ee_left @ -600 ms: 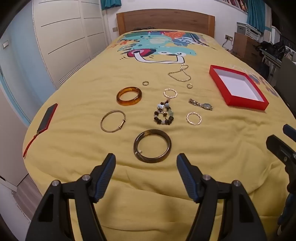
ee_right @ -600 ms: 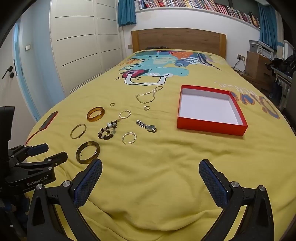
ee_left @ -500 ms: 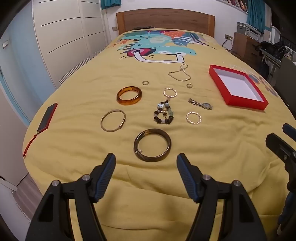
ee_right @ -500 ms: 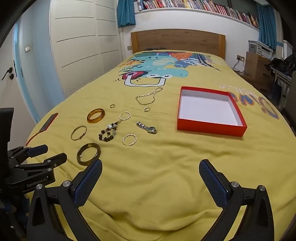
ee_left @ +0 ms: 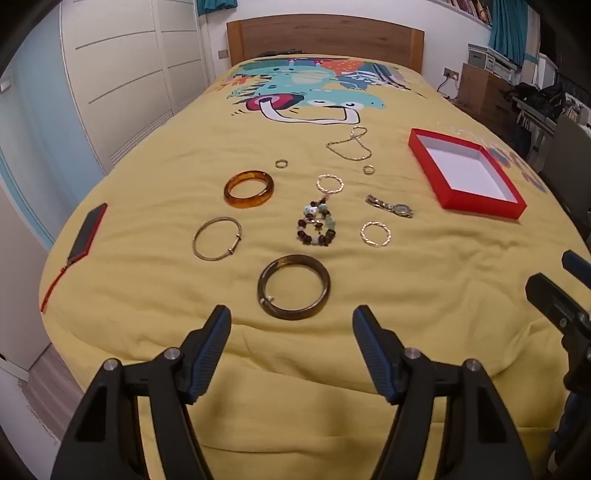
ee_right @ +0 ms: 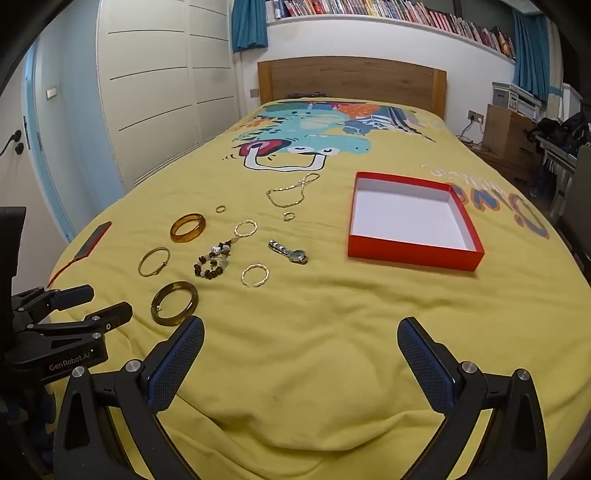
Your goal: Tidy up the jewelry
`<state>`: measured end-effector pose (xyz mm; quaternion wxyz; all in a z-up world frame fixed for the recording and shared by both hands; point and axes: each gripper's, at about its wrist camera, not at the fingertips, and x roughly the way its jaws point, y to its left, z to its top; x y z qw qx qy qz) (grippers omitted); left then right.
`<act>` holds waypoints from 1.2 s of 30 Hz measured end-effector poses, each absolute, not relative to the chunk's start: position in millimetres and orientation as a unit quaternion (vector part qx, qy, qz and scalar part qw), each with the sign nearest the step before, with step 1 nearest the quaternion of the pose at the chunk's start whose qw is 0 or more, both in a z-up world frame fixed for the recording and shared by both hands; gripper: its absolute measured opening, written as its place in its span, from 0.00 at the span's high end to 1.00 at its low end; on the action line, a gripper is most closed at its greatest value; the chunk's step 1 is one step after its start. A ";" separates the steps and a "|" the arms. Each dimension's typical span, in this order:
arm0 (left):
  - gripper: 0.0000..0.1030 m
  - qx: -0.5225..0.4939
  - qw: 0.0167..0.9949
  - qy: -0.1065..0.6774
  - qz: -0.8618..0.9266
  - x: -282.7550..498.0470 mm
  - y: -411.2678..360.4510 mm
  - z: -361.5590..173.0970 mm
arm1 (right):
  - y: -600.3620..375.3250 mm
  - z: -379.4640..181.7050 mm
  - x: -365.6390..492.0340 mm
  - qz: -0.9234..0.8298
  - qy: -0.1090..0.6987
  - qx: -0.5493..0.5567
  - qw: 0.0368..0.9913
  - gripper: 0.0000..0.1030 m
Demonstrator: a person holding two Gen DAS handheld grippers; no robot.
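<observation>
Cut off by the lower edge of both wrist views: the black arms behind the left gripper [ee_left: 291, 332] and the right gripper [ee_right: 301, 343]. Right gripper [ee_left: 554, 295] half lost past the right edge in the left view; left gripper [ee_right: 85, 299] clipped at the left edge in the right view. Too small to read: dial of the watch [ee_right: 289, 252], book spines on the shelf [ee_right: 388, 13]. Too fine to tell: links of the gold chain [ee_left: 351, 146], clasp hidden. Dark clutter [ee_left: 543, 96] beyond the bed [ee_left: 424, 295] unidentifiable. Black corners masked by the lens.

Bare bedspread [ee_right: 332, 350] lies open before the scattered jewelry [ee_right: 210, 264].
</observation>
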<state>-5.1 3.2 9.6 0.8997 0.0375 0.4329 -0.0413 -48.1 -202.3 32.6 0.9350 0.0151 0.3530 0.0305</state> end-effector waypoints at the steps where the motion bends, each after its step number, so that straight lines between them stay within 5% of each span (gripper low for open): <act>1: 0.35 0.039 0.899 0.433 -0.040 -5.9 2.1 10.1 | -202.3 33.2 -49.2 0.029 0.353 0.014 0.935 0.01; 36: 0.35 0.054 0.890 0.451 -0.032 10.9 -3.0 -5.0 | -205.2 9.7 -22.4 -0.004 0.420 0.010 0.908 0.01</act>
